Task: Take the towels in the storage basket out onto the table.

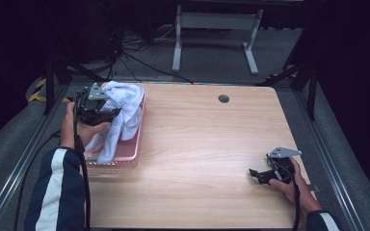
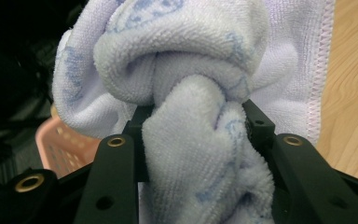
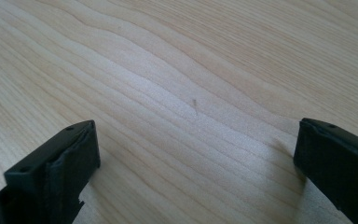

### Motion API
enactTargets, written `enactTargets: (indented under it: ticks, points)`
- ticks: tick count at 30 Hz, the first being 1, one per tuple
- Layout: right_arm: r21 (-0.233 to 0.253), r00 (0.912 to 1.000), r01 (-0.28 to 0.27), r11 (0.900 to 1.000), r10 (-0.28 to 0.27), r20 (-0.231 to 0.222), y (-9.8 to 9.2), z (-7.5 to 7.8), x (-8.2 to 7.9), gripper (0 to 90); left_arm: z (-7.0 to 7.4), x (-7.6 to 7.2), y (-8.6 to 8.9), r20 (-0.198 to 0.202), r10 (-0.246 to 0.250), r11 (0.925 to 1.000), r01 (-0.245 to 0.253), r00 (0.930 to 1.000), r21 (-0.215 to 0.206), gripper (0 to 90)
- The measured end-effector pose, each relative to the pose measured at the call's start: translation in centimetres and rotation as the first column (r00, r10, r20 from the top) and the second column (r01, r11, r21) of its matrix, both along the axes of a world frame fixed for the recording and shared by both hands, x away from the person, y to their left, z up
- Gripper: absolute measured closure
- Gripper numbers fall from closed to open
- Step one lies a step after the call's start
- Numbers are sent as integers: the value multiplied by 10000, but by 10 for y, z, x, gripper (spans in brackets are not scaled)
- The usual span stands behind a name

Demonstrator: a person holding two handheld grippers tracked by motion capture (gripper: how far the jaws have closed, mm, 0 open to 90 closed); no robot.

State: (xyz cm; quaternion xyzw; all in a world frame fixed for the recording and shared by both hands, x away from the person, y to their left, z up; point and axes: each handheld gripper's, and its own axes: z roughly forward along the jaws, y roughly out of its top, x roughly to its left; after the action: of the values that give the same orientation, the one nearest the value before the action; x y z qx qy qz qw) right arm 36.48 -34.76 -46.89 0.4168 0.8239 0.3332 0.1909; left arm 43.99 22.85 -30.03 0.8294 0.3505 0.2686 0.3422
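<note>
While our left claw (image 2: 193, 140) grips the towel (image 2: 186, 65) bunched between its jaws, we lower gently — basket (image 1: 125, 149) just below; right claw (image 3: 193, 154) rests open on the table (image 3: 177, 70).

Beyond the left gripper (image 1: 107, 114) lies grey carpeted floor (image 1: 212, 53); a white metal desk frame (image 1: 217, 29) stands there, darkness around.

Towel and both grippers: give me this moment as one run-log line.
left gripper: shut on towel, held over pink basket | right gripper: open, empty, low over table | towel partly draped in basket
</note>
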Motion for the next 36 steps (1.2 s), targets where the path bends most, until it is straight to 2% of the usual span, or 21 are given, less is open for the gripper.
enactTargets:
  ticks: [3, 4, 5, 6, 7, 9, 12, 16, 19, 21, 22, 23, 24, 26, 28, 30, 31, 32, 33, 35, 36]
  points:
    - [34, 10000, 15, 10000, -15, -6, 0, 0, 0, 6, 18, -6, -10, 315, -359, 9992, 363, 9989, -137, 587]
    - [44, 10000, 19, 10000, -19, -12, 0, 0, 0, 6, 23, -7, -13, 357, -468, 9984, 479, 9983, -301, 587]
    - [44, 10000, 19, 10000, -19, -12, 0, 0, 0, 6, 23, -7, -13, 357, -468, 9984, 479, 9983, -301, 587]
    - [19, 10000, 6, 10000, -6, -7, 0, 0, 0, 6, 30, -9, -19, 522, -677, 9958, 707, 9963, -576, 587]
    - [48, 10000, 23, 10000, -23, -15, 0, 0, 0, 6, 34, -9, -23, 606, -804, 9948, 839, 9949, -583, 588]
    - [30, 10000, 20, 10000, -20, -7, 0, 0, 0, 6, 44, -13, -38, 818, -1188, 9910, 1233, 9895, -520, 587]
    - [46, 10000, 23, 10000, -23, -14, 0, 0, 0, 6, 54, -15, -57, 916, -1638, 9843, 1689, 9822, -518, 587]
    - [49, 10000, 29, 10000, -29, -19, 0, 0, 0, 6, 62, -15, -89, 898, -2494, 9653, 2549, 9642, -571, 587]
    - [32, 10000, 6, 10000, -6, 26, 0, 0, 0, 6, 58, -14, -117, 770, -3142, 9467, 3183, 9462, -496, 587]
    - [27, 10000, -7, 10000, 7, 14, 0, 0, -1, 6, 51, -12, -137, 554, -3565, 9314, 3594, 9327, -576, 587]
    - [24, 10000, -21, 10000, 21, 24, 0, 0, -1, 6, 51, -12, -137, 554, -3565, 9314, 3594, 9327, -576, 586]
    - [24, 10000, -40, 10000, 40, 23, 0, 0, -1, 6, 41, -10, -154, 401, -3915, 9169, 3934, 9193, -672, 586]
    - [23, 10000, -46, 10000, 46, 25, 0, 0, -1, 6, 36, -9, -162, 200, -4150, 9072, 4153, 9096, -670, 586]
    - [20, 10000, -53, 10000, 53, 24, 0, 0, -1, 6, 21, -8, -181, -123, -4471, 8927, 4453, 8944, -691, 585]
    - [17, 10000, -59, 10000, 59, 17, 0, 0, -1, 6, 7, -7, -197, -447, -4921, 8697, 4888, 8694, -684, 582]
    - [17, 10000, -58, 10000, 58, 16, 0, 0, -1, 6, -9, -8, -212, -858, -5236, 8509, 5151, 8476, -1035, 579]
    - [19, 10000, -55, 10000, 55, 16, 0, 0, -1, 6, -16, -8, -218, -972, -5408, 8406, 5325, 8355, -998, 572]
    - [18, 10000, -57, 10000, 56, 17, 0, 0, -1, 6, -25, -9, -225, -1250, -5592, 8290, 5530, 8195, -832, 561]
    - [25, 10000, -46, 10000, 46, -5, 0, 0, -1, 6, -35, -9, -232, -1518, -5609, 8276, 5555, 8138, -803, 539]
    - [27, 10000, -44, 10000, 44, -8, 0, 0, -1, 6, -52, -8, -242, -1931, -5475, 8359, 5428, 8142, -814, 444]
    - [24, 10000, -46, 10000, 46, -8, 0, 0, -1, 6, -58, -7, -245, -2063, -5399, 8409, 5336, 8160, -899, 352]
